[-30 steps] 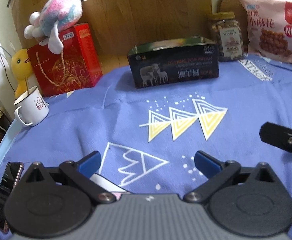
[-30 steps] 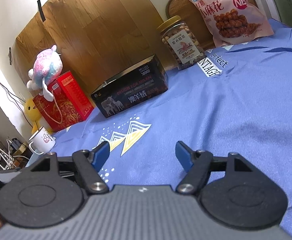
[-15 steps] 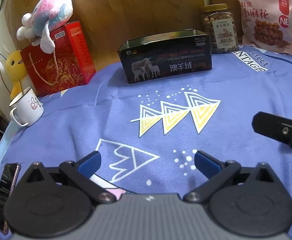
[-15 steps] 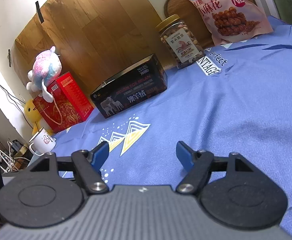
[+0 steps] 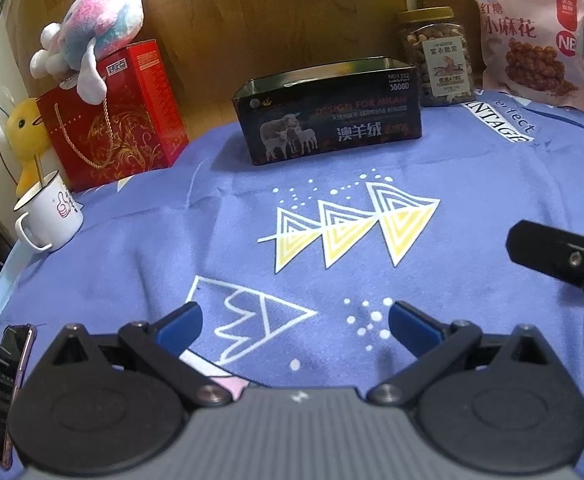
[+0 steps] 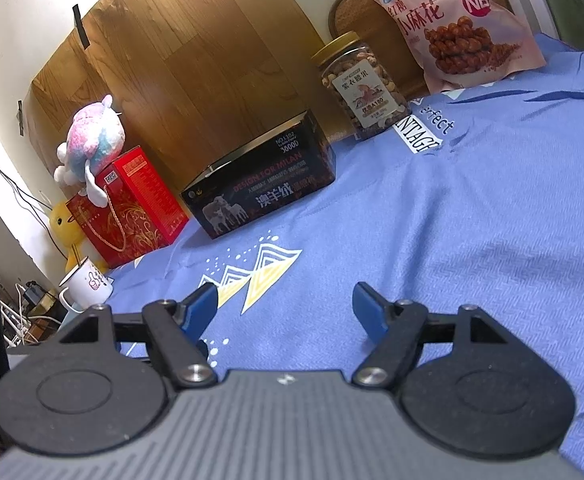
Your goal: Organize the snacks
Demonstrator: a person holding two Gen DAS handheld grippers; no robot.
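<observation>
Across the blue printed cloth [image 5: 471, 184] both grippers hang low with nothing between their fingers. The left gripper [image 5: 293, 320] has its blue-tipped jaws spread wide over the white mountain print, and the right gripper [image 6: 284, 306] is just as wide apart above the yellow triangles.

Compared with a second ago, the left view has drawn closer to the back row: the dark open tin [image 5: 327, 114] now sits more squarely ahead and looks larger. The right gripper's black body [image 5: 563, 256] still pokes in at the right edge of the left view, much where it was.

The snacks stand untouched at the far edge against the wooden panel. The nut jar [image 5: 435, 58] with its yellow lid is just beside the tin's right end, and the pink snack bag [image 5: 531, 36] leans upright to the right of the jar. Neither has shifted.

Off to the left, the red gift box [image 5: 116, 116] carries the plush toy [image 5: 92, 40], with the white mug [image 5: 50, 214] in front and a phone [image 5: 6, 384] lying at the cloth's near-left edge.
</observation>
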